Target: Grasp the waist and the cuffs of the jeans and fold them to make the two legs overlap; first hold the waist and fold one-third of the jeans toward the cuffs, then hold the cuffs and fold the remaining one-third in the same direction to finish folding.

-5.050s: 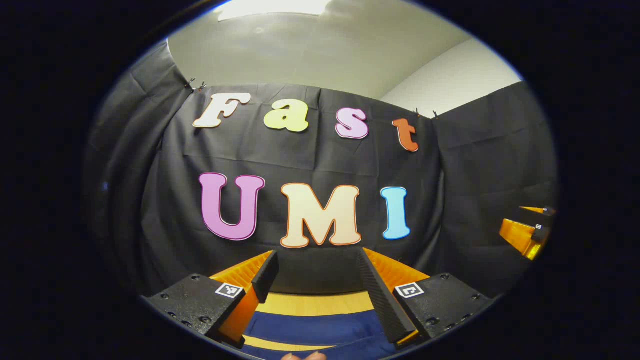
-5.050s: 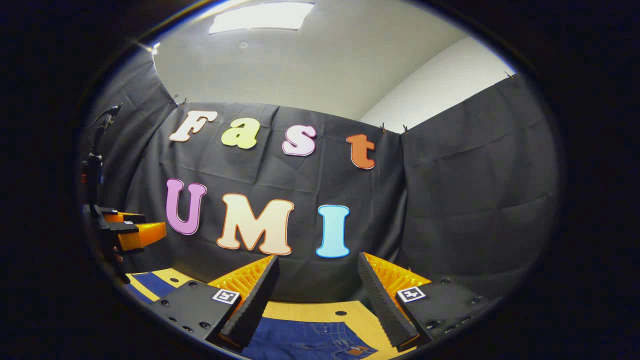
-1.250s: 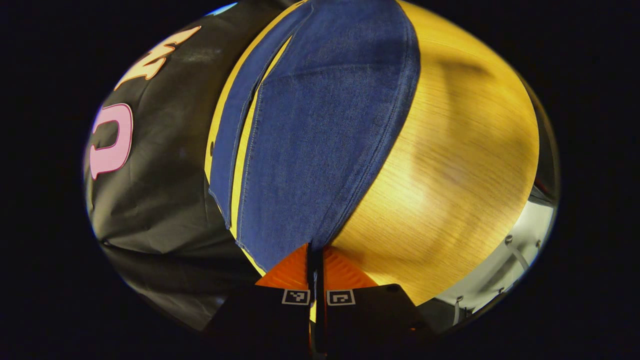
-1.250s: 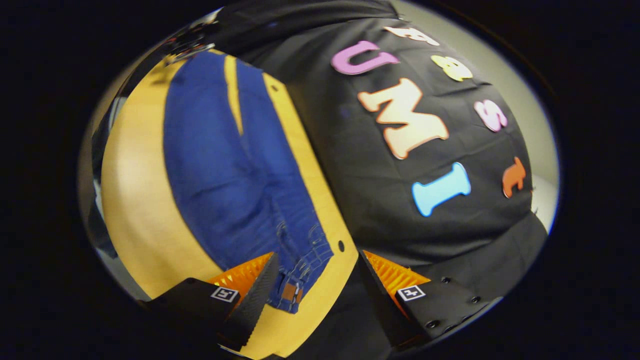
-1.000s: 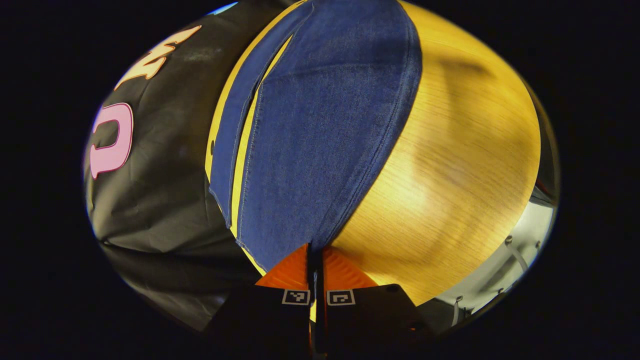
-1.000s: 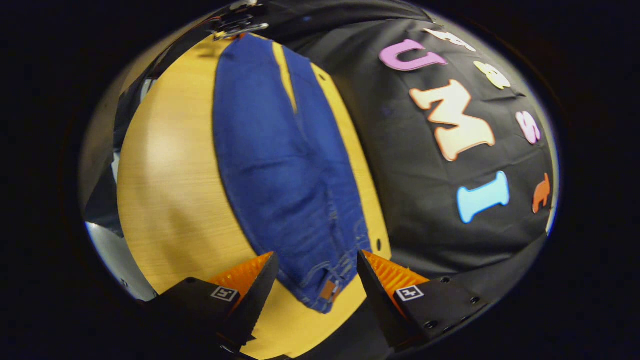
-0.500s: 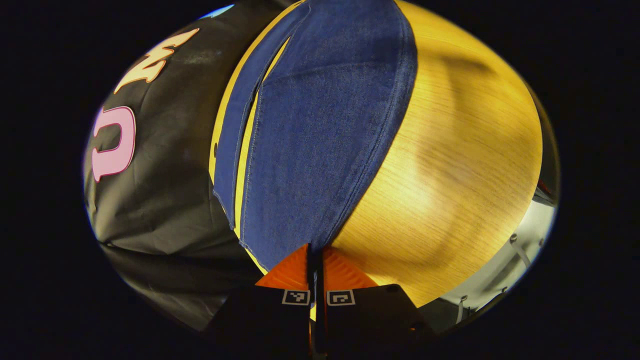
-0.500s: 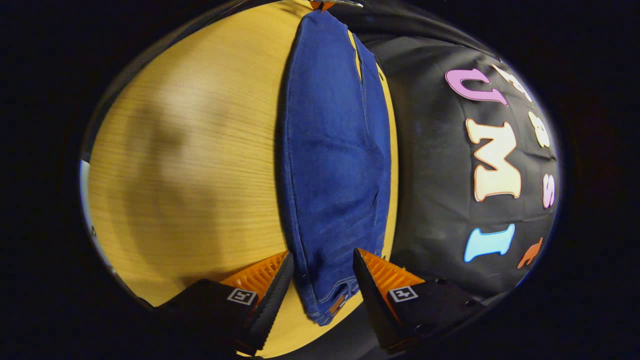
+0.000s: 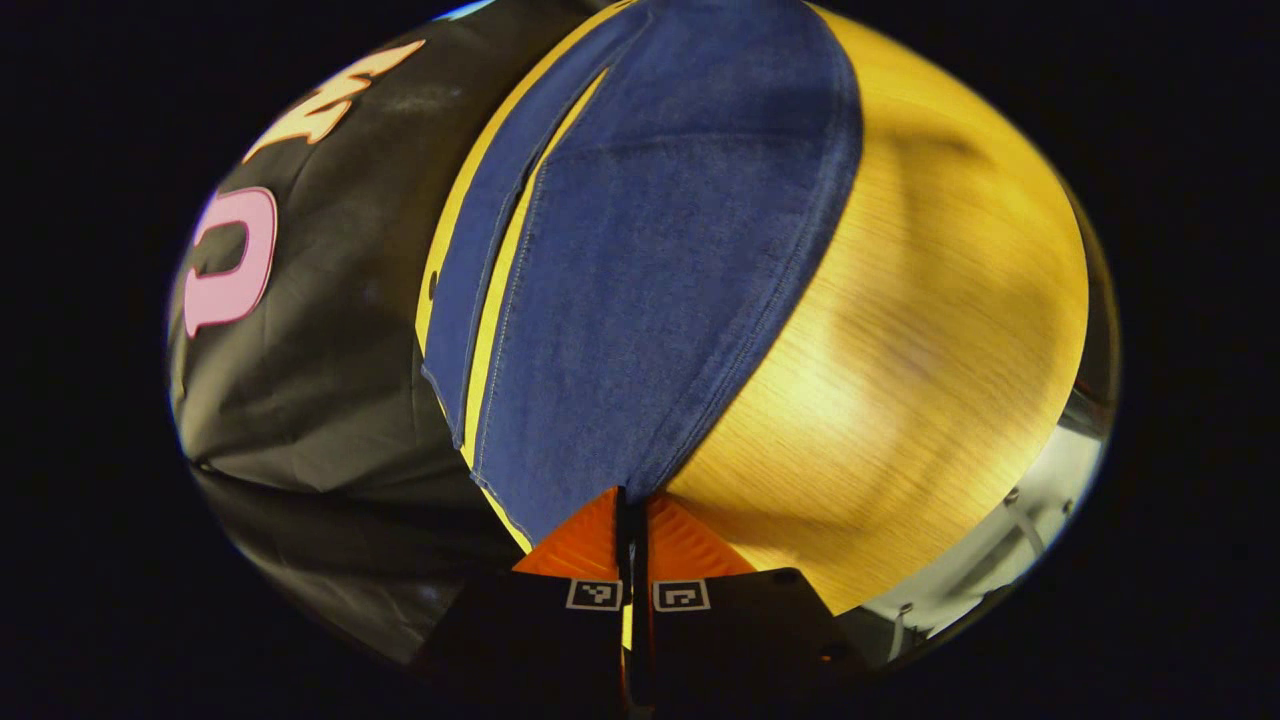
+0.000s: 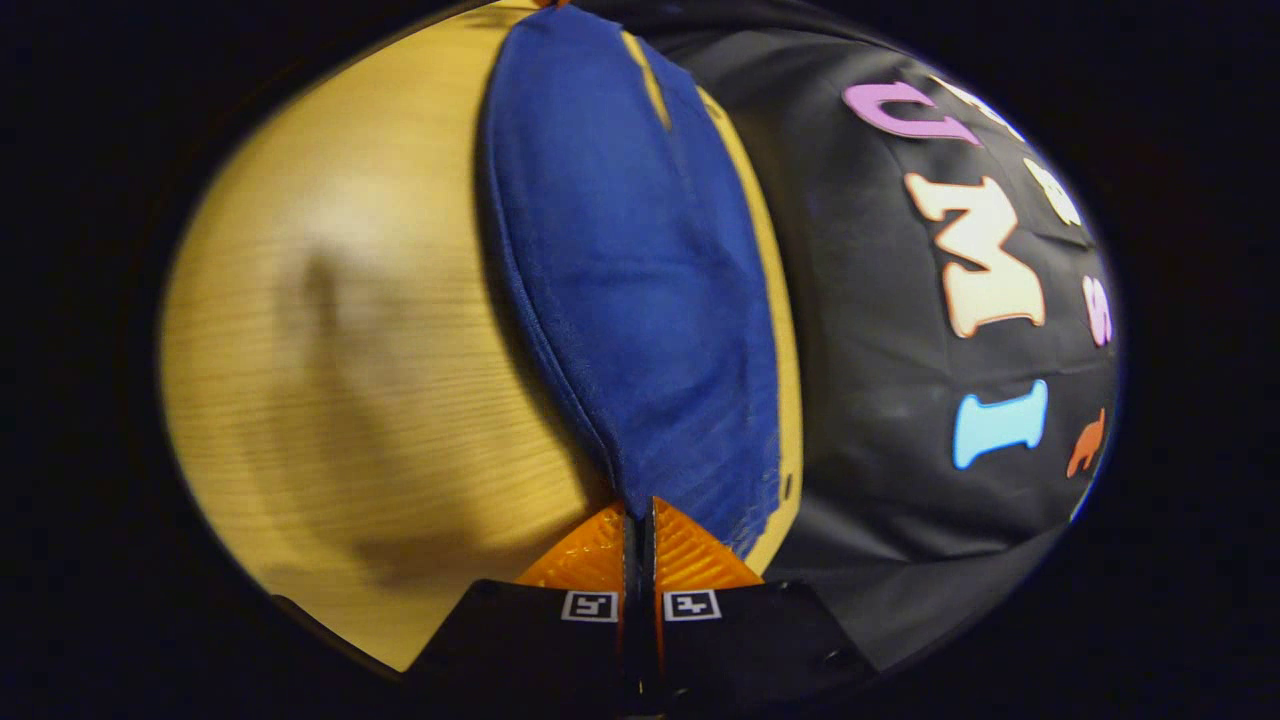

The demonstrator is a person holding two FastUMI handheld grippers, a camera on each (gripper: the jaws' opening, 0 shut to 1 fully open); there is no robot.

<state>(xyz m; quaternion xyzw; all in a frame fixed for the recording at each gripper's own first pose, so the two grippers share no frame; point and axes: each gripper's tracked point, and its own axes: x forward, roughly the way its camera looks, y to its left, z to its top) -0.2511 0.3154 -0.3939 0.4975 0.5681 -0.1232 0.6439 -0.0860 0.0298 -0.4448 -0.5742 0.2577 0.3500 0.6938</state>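
I am pinching the jeans (image 9: 640, 270) with my left gripper (image 9: 630, 500), its two fingers pressed together on the near corner of one cuff, so that no gap is showing between them. In the left gripper view the two legs are lying flat on the wooden table (image 9: 930, 340), stretching away from my fingers, with a thin strip of table showing between the legs; the narrower leg is running along the table edge beside the black cloth wall (image 9: 310, 380). I am also gripping with my right gripper (image 10: 638, 520), whose fingers are closed tight on the near edge of the denim at the waist end, the cloth rising straight out from between them. In the right gripper view the jeans (image 10: 640, 290) are spreading away across the table (image 10: 360, 340) toward the far end, where the legs are splitting apart. The picture here is somewhat blurred, so I am not making out the seams or pockets.
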